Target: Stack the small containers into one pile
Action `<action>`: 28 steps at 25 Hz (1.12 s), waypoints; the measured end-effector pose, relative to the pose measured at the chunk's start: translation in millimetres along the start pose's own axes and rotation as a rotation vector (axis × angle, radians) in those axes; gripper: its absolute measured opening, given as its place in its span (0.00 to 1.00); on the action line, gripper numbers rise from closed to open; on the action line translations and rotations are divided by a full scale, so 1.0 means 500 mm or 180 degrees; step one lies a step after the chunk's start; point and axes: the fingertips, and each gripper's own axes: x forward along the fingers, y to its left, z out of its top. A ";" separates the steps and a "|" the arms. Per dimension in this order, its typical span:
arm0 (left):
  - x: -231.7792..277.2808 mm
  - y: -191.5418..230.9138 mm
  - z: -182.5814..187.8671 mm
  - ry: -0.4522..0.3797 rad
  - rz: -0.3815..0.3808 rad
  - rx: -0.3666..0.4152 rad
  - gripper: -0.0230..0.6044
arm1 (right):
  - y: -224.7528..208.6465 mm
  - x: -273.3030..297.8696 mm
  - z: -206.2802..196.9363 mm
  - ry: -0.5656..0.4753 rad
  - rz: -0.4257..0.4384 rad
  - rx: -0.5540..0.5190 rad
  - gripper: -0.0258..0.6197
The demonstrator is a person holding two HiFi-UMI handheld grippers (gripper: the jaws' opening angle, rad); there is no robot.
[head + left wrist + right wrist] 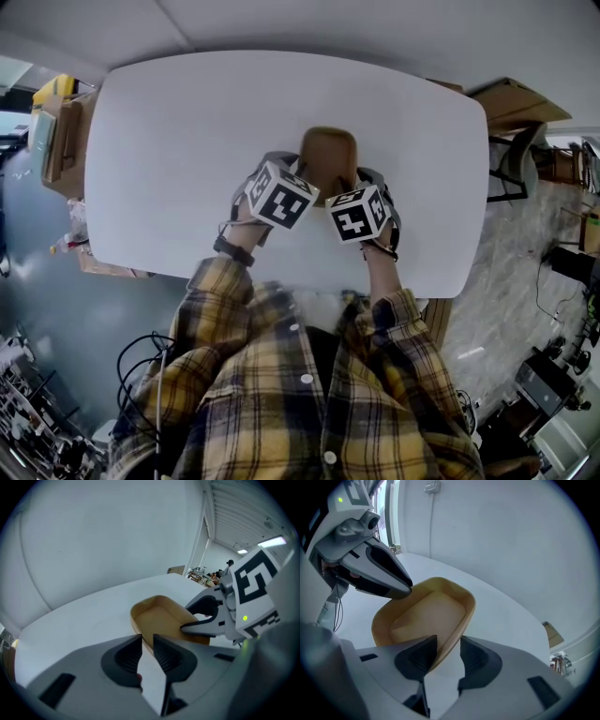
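Observation:
A tan, rounded-rectangle container (pixel 328 155) (pixel 159 618) (pixel 426 616) stands on the white table (pixel 187 141), open side up. I cannot tell if others are nested inside it. My left gripper (pixel 298 178) (pixel 147 641) is at its near left corner, with the jaws shut on the thin rim. At the near right wall is my right gripper (pixel 352 185) (pixel 449 644). The wall passes between its jaws, and a gap shows beside the right pad. Each gripper also appears in the other's view, the right gripper (pixel 187 618) and the left gripper (pixel 408 588), both at the container's rim.
Cardboard boxes (pixel 56 131) stand off the table's left end, and another box (pixel 516 98) and a chair (pixel 511 159) off its right end. The table's front edge runs just below my hands. A white wall rises behind the table.

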 end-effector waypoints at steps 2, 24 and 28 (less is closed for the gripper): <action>0.000 -0.001 -0.001 -0.0034 0.0015 0.0016 0.13 | -0.003 -0.002 0.003 -0.0039 -0.0033 0.0012 0.27; -0.239 0.003 0.155 -0.1470 0.0148 -0.0177 0.19 | -0.026 -0.286 0.215 -0.1790 0.0461 0.0865 0.27; -0.299 -0.014 0.183 -0.1788 0.0251 0.0023 0.19 | -0.007 -0.363 0.260 -0.2334 0.0750 0.0933 0.27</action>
